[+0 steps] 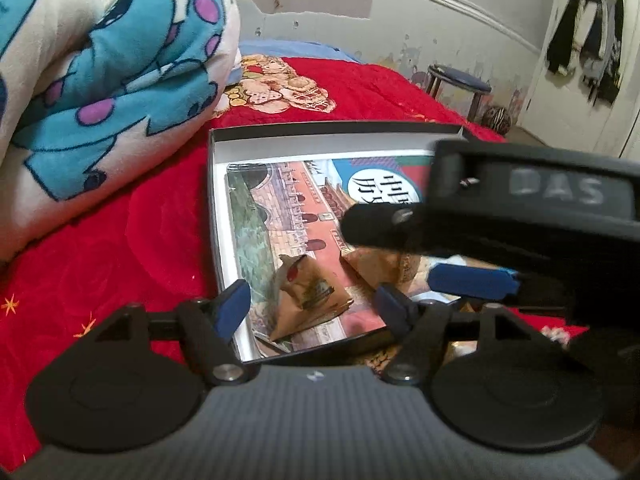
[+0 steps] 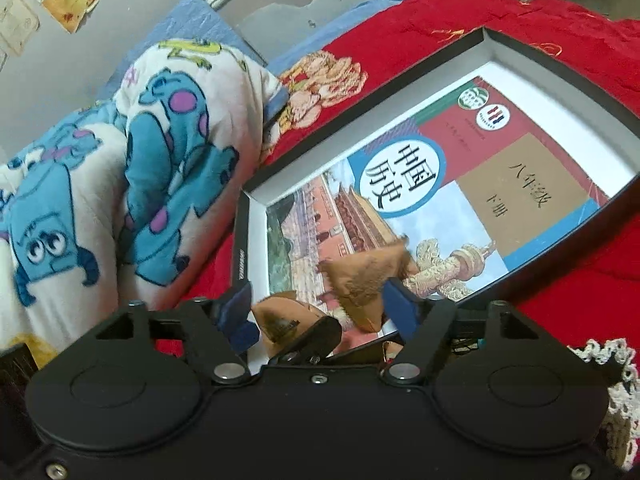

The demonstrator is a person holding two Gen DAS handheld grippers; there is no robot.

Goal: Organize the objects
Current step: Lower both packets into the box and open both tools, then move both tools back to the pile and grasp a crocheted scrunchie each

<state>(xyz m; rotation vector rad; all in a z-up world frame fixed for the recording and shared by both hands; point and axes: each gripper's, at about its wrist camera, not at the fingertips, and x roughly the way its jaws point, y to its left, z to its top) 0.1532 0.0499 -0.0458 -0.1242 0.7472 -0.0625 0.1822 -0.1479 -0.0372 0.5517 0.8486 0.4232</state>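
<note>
Box [image 1: 218,216] lies on the red bed [image 1: 120,240], book [image 2: 460,184] inside; two brown pouches [image 1: 312,296] [image 2: 360,276] rest on the book; left gripper [image 1: 314,308] and right gripper [image 2: 320,308] gape, empty, over them.

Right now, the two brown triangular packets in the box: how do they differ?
Near packet sits between the left gripper fingers; far packet sits between the right gripper fingers. Near packet shows a dark printed label and a red mark; far packet looks plainer. Both are brown, pyramid-shaped, resting on the textbook inside the box.
</note>
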